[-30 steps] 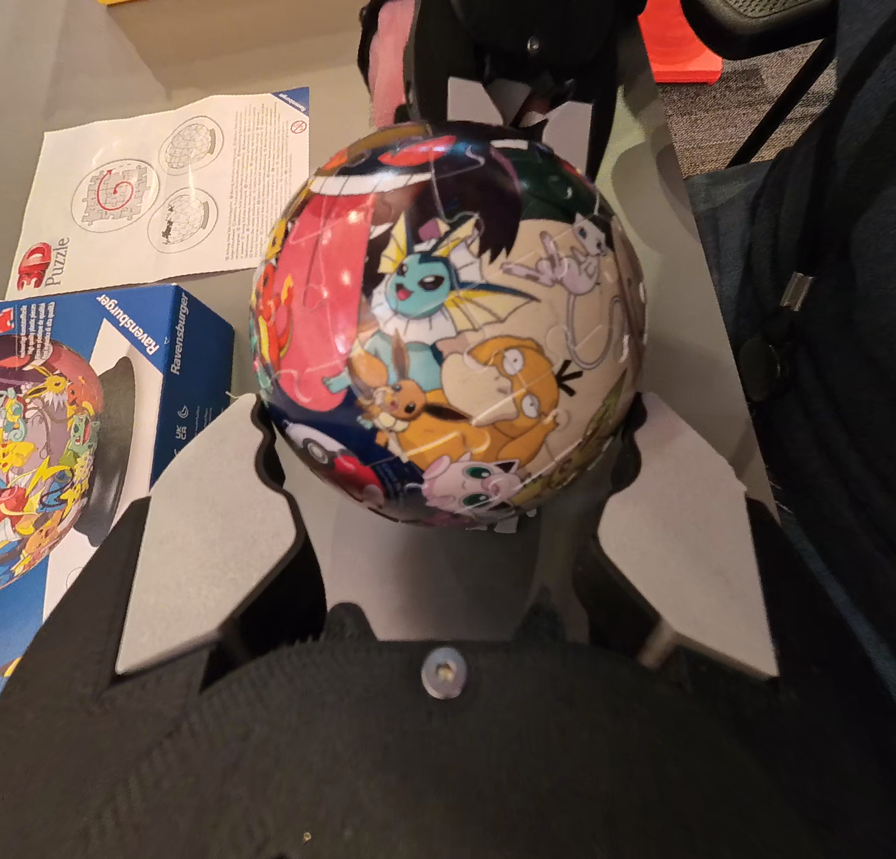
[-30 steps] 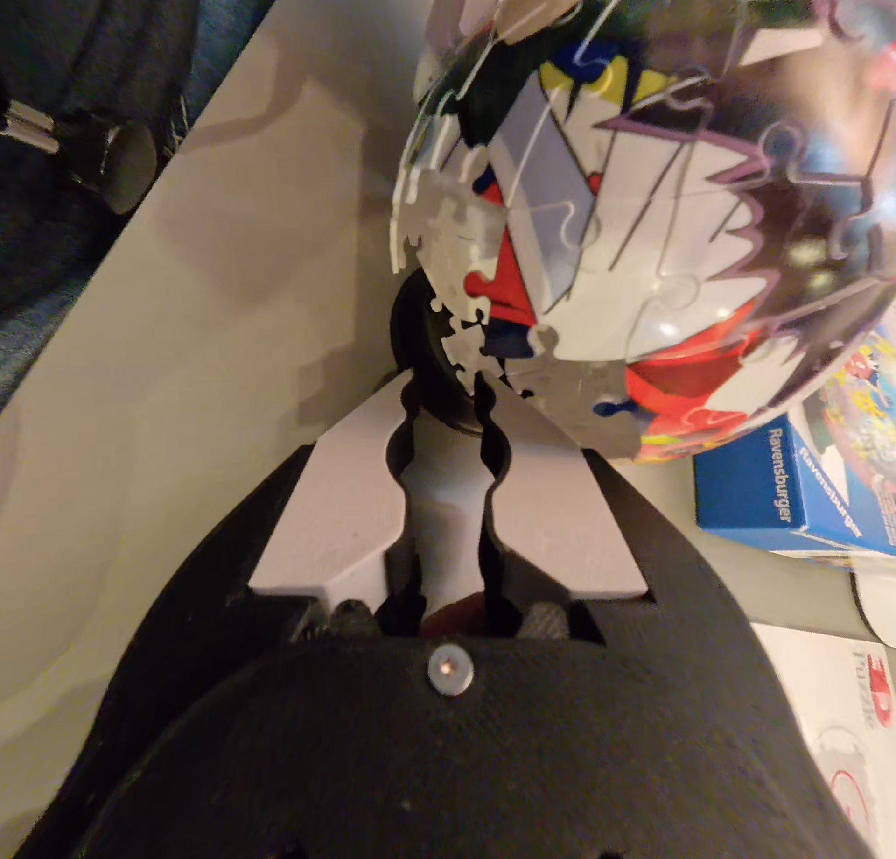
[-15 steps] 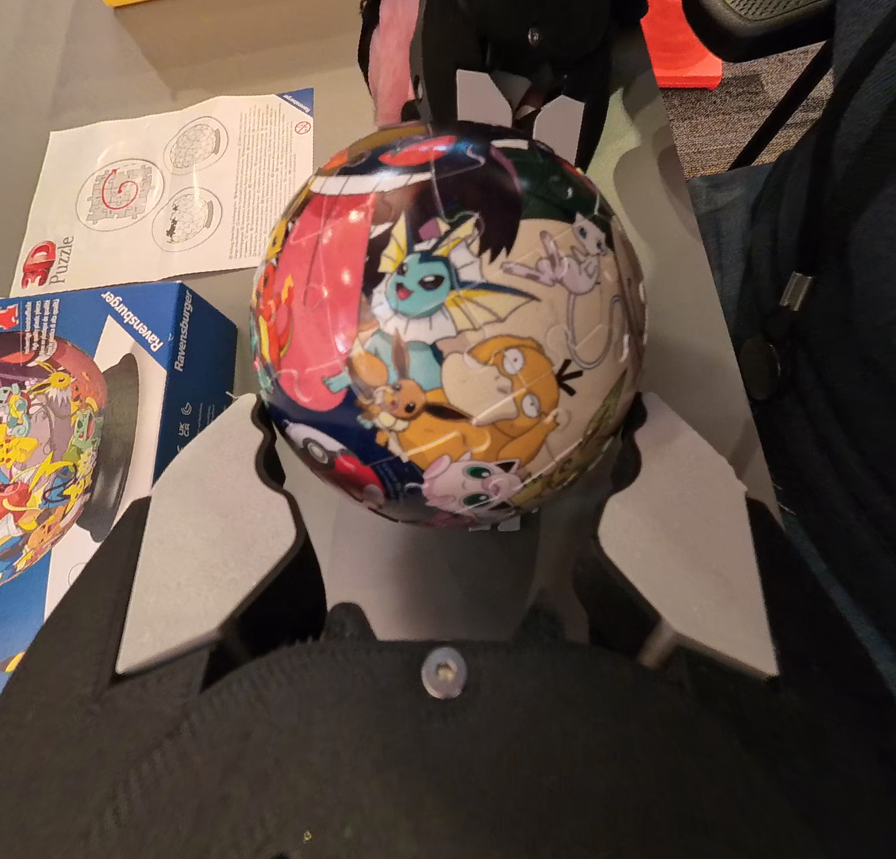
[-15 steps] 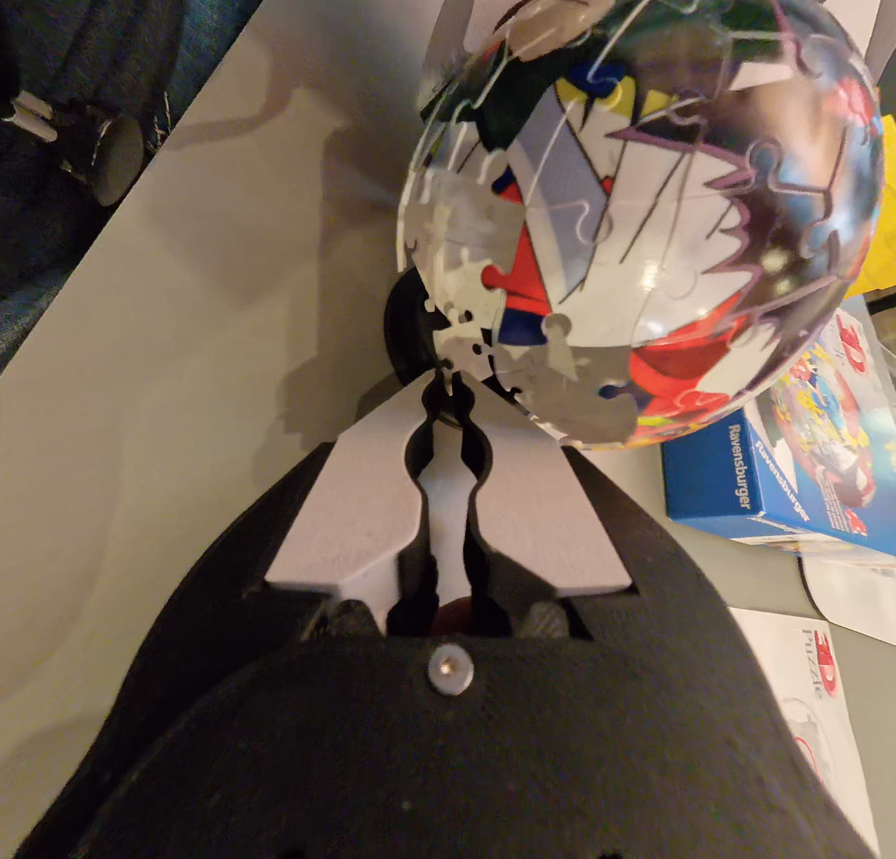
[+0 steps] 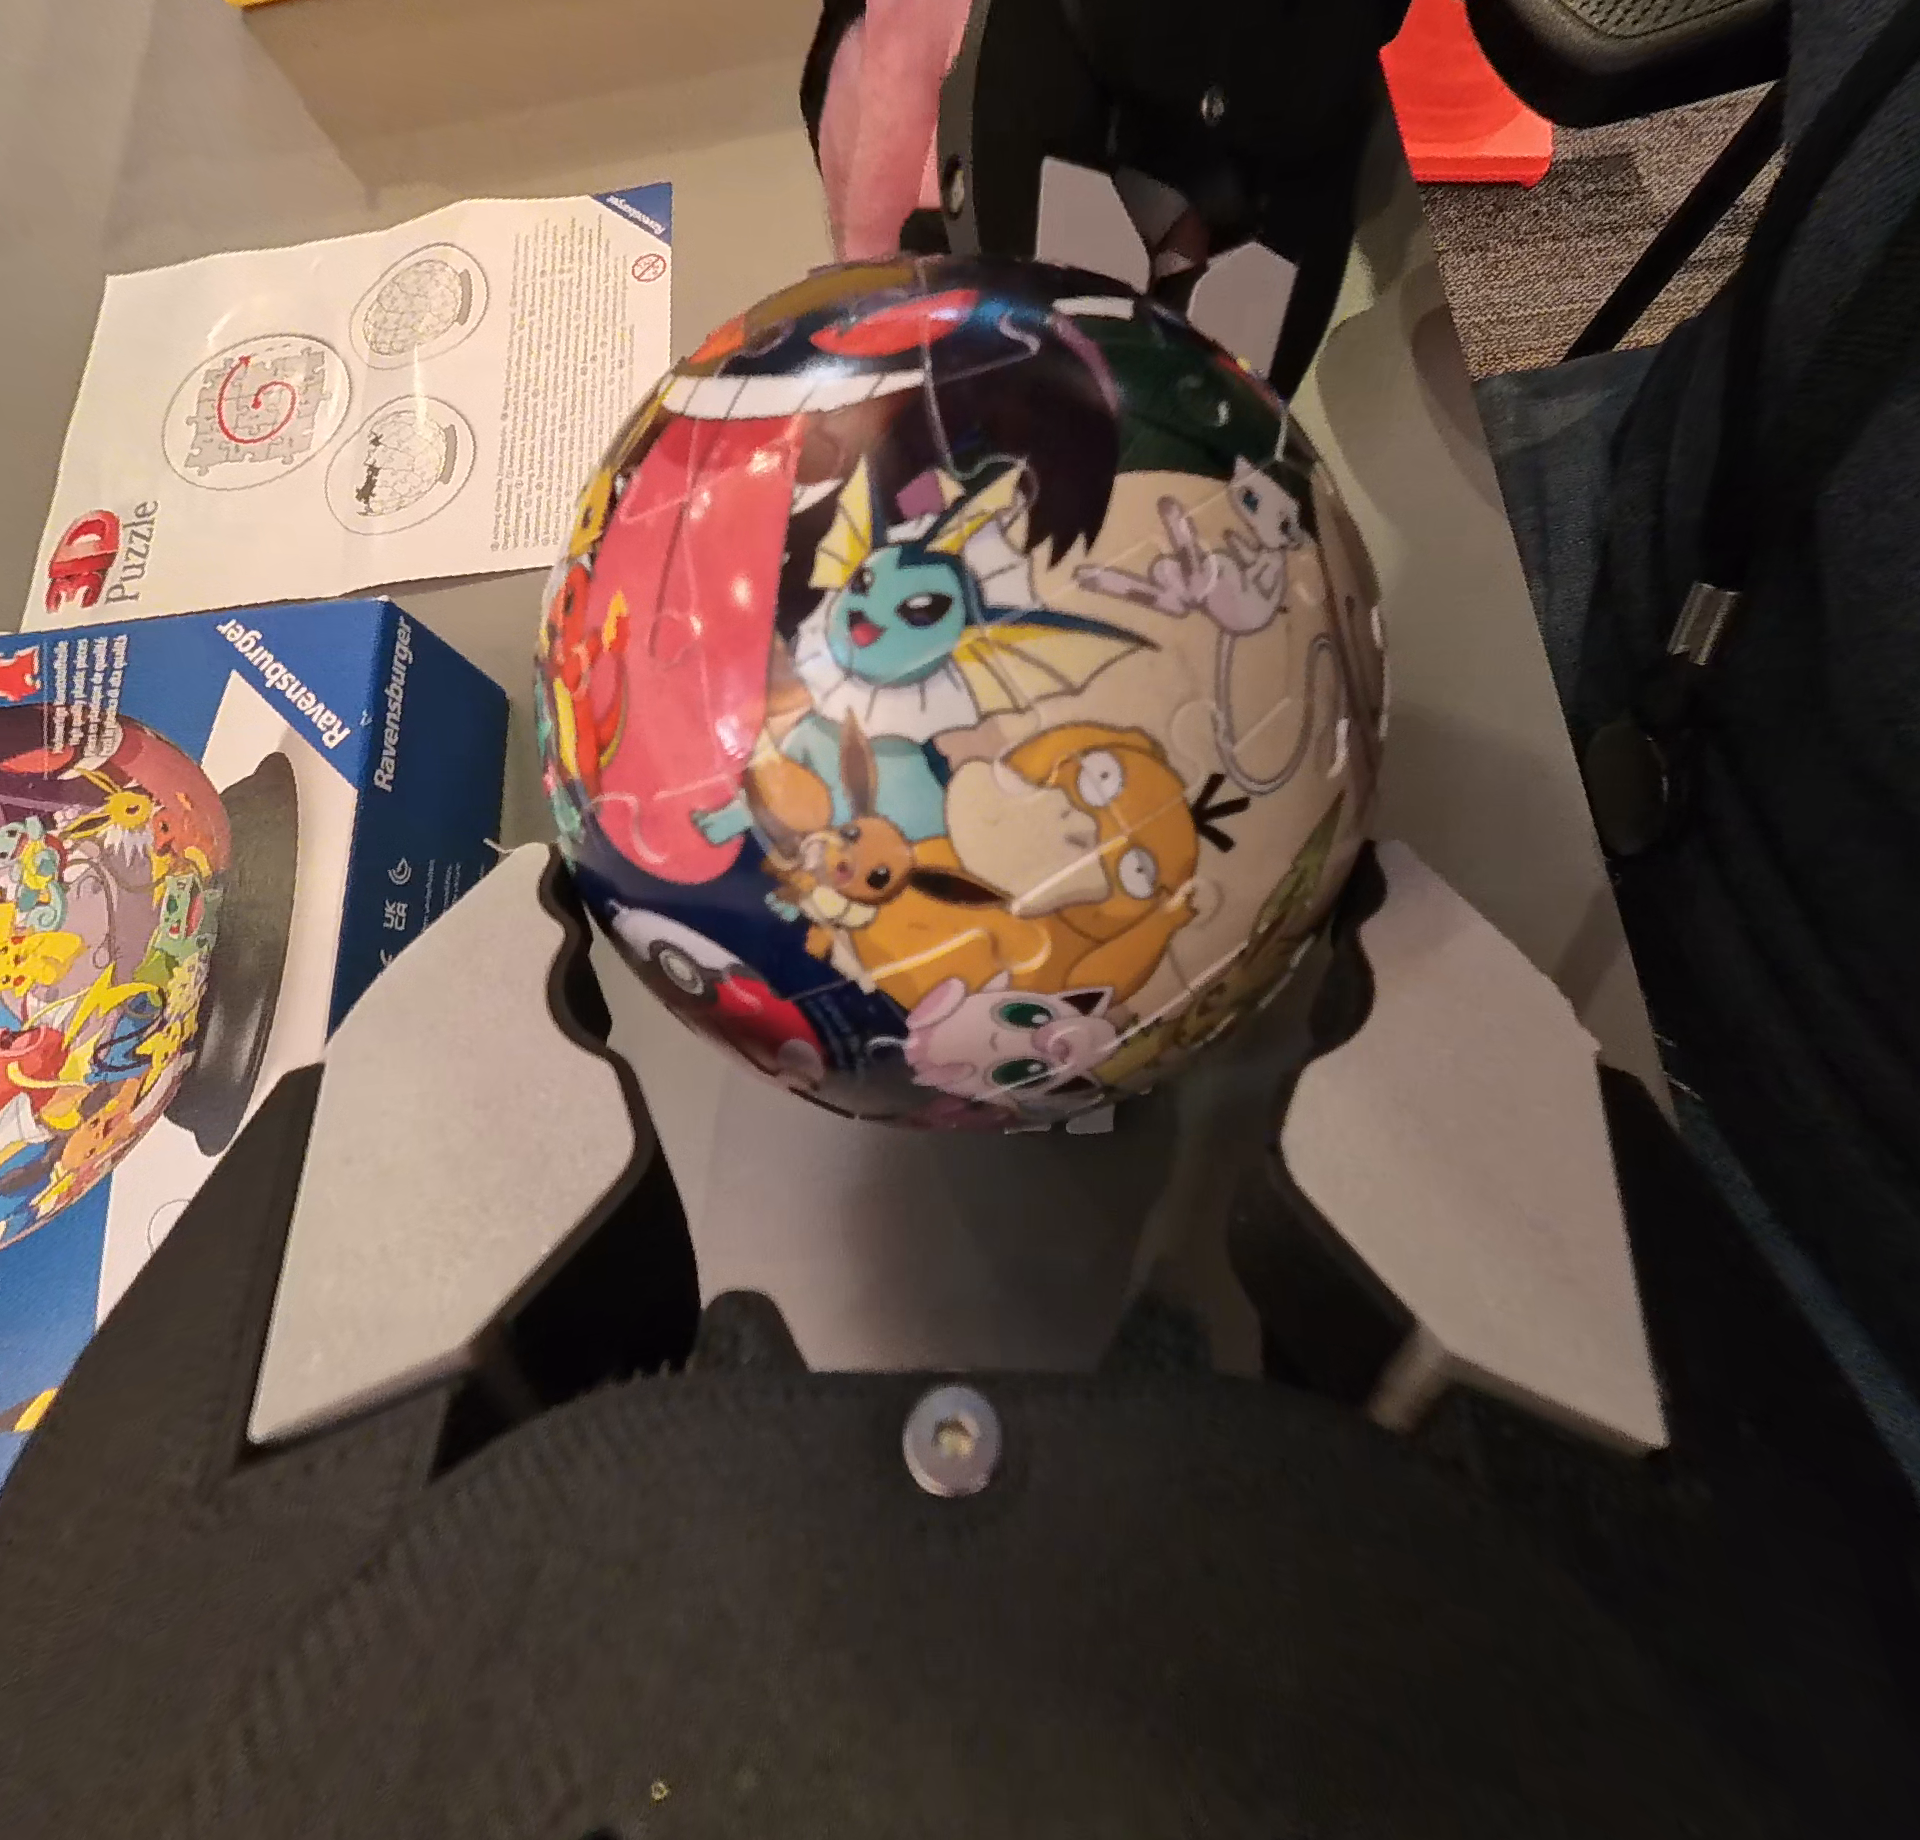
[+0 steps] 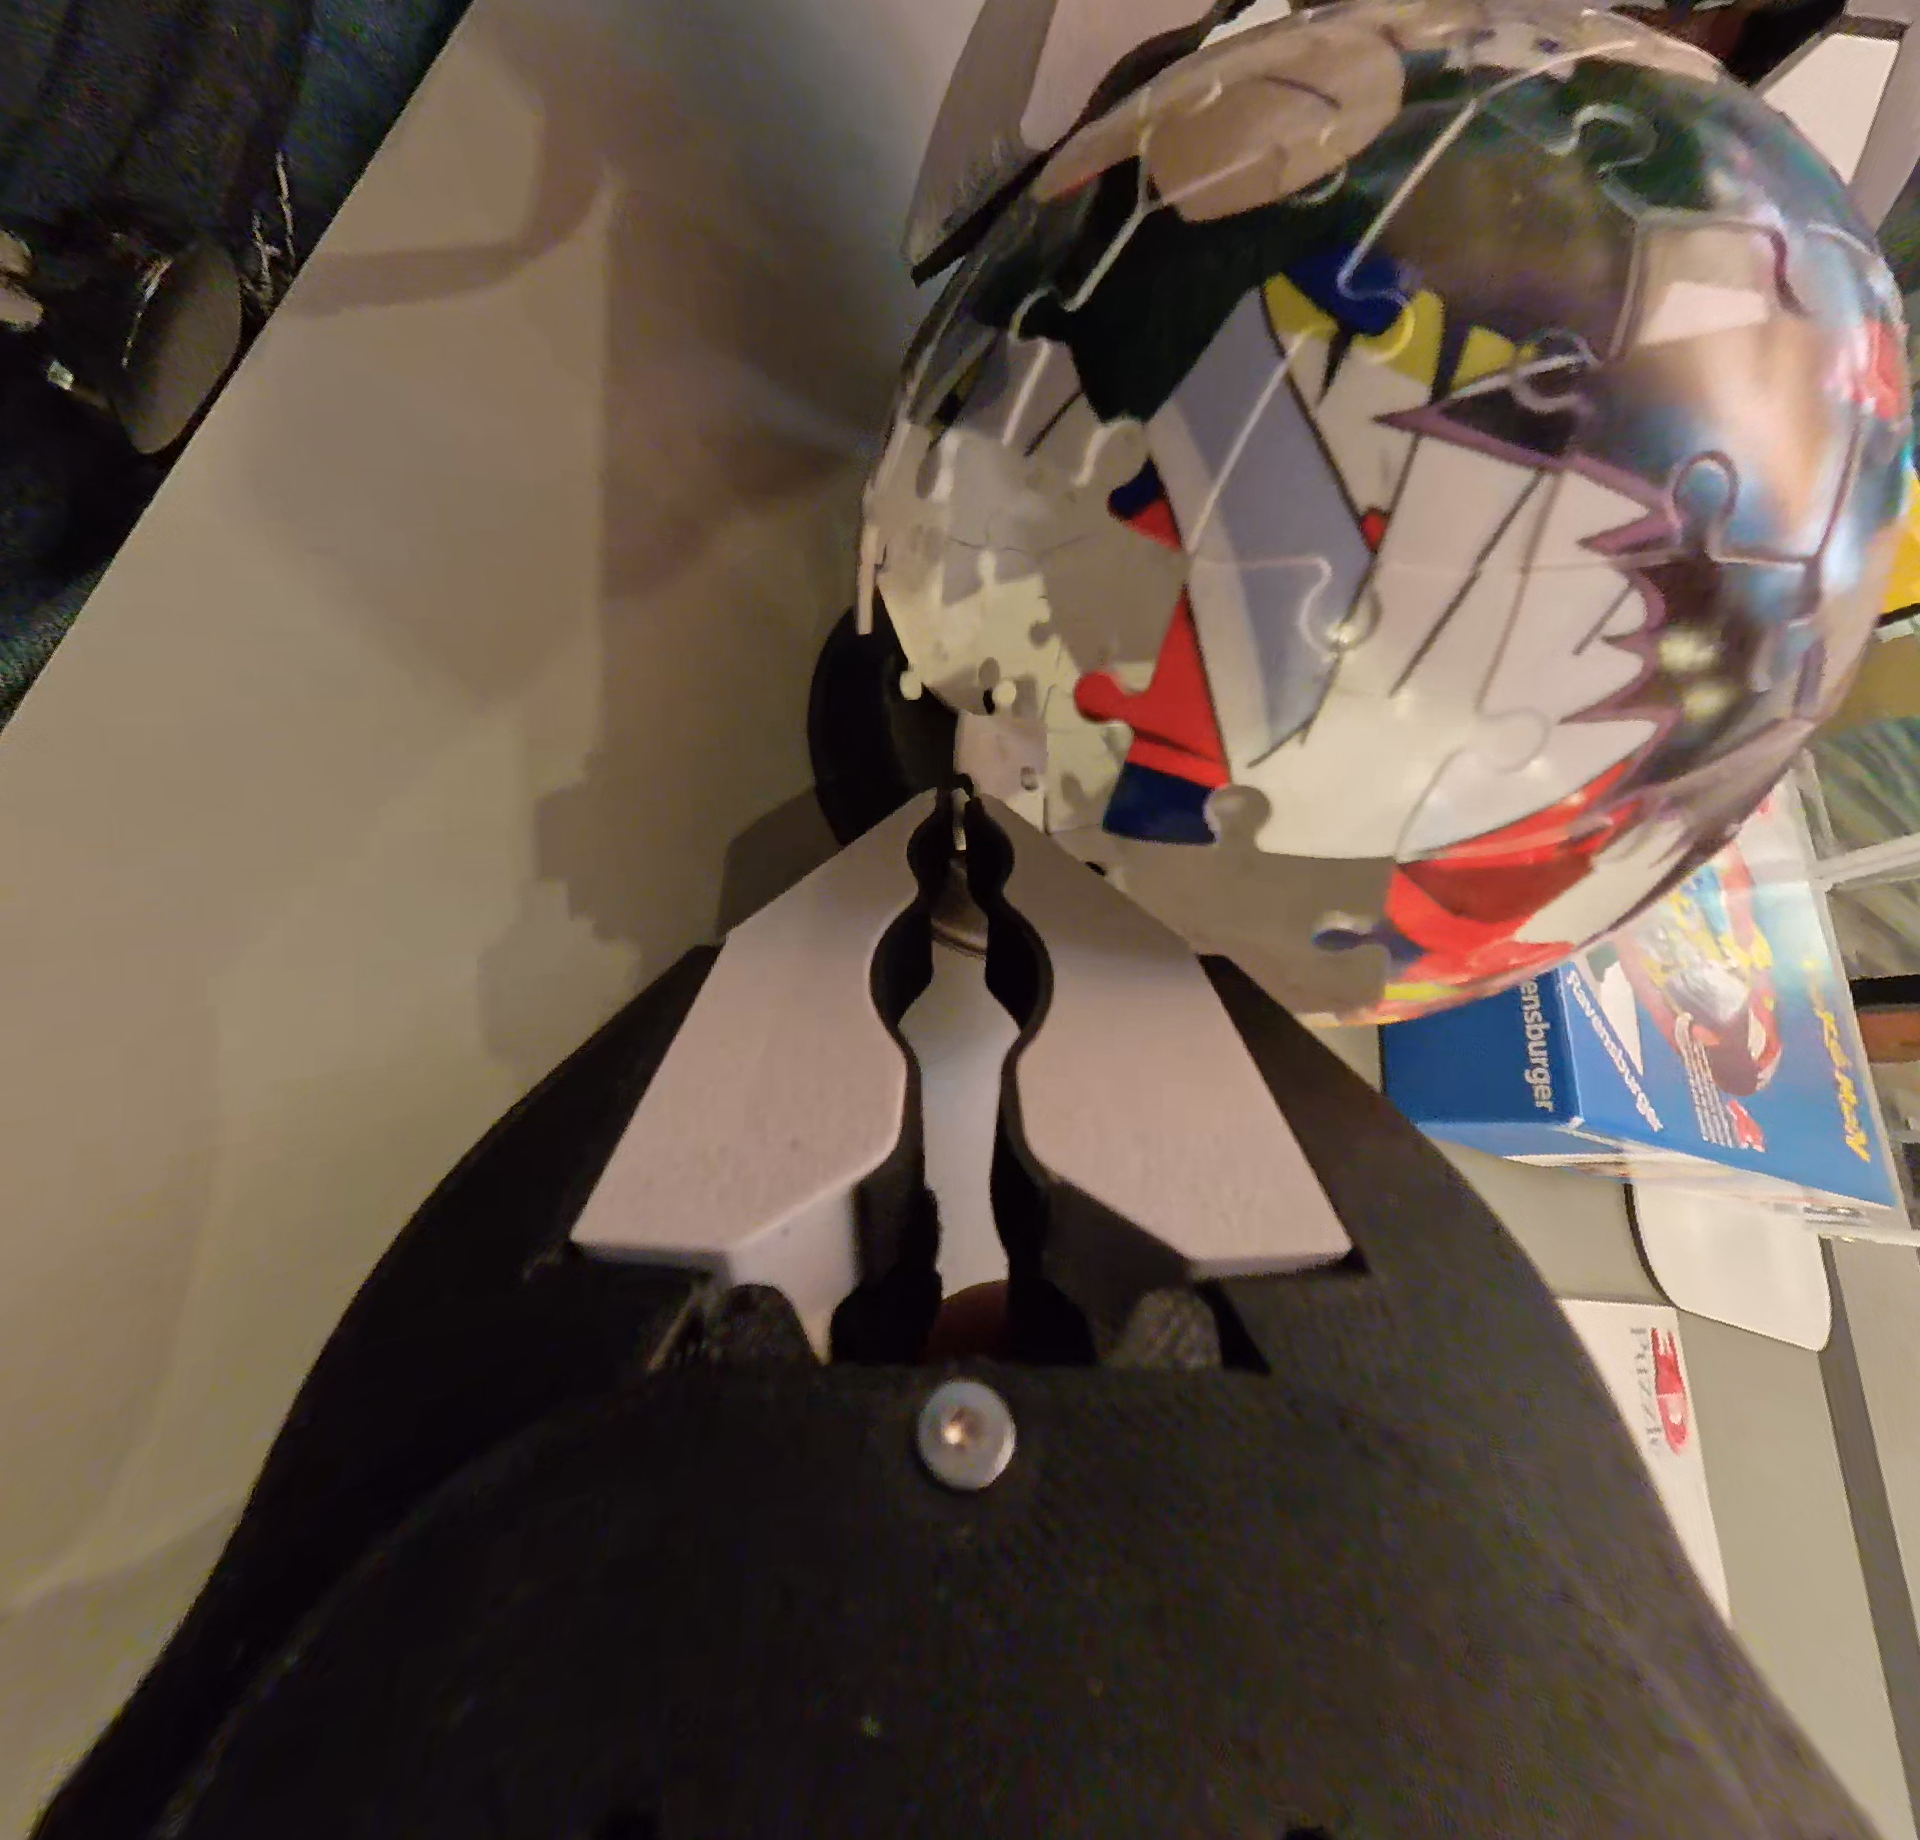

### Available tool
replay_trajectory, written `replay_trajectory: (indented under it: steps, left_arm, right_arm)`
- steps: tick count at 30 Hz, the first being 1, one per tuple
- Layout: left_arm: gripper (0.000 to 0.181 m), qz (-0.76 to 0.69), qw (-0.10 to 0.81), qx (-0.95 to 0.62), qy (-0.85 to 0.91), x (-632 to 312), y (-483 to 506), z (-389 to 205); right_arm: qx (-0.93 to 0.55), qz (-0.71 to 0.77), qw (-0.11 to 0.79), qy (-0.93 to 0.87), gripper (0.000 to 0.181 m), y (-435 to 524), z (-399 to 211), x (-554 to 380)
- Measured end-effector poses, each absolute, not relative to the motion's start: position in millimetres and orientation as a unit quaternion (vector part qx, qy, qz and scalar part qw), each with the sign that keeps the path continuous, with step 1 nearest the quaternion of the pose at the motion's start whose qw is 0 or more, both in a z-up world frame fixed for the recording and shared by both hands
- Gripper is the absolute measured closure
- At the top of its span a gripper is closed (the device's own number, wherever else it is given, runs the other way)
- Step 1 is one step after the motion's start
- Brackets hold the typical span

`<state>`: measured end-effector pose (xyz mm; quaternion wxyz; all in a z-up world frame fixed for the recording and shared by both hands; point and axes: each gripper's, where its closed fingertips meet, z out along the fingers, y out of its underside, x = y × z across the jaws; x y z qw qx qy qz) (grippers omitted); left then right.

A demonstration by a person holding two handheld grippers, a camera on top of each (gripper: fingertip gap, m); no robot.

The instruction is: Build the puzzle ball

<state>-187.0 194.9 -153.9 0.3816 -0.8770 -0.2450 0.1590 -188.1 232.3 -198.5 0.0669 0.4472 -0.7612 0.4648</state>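
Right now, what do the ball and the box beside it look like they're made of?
Puzzle ball: glossy, probably plastic; curved interlocking pieces catch sharp highlights, and grey unprinted pieces show in the right wrist view. Blue box: printed cardboard, semi-matte, with crisp folded edges.

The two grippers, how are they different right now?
The left gripper is spread wide, its fingers on either side of the puzzle ball; the right gripper has its jaws nearly together. The left faces the ball's finished picture side; the right points at its ragged edge. Both have black bodies and grey fingers.
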Motion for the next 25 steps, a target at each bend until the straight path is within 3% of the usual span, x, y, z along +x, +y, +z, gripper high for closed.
replay_trajectory:
  steps: [12,25]
  left_arm:
    - [0.049,0.159,0.381,-0.877,-0.245,-187.0,194.7,-154.0]
    - [0.049,0.161,0.380,-0.878,-0.244,-187.1,194.9,-154.3]
  right_arm:
    - [0.440,0.470,0.069,-0.762,0.175,232.4,-196.3,-187.7]
    - [0.431,0.468,0.073,-0.768,0.181,228.3,-199.8,-184.8]
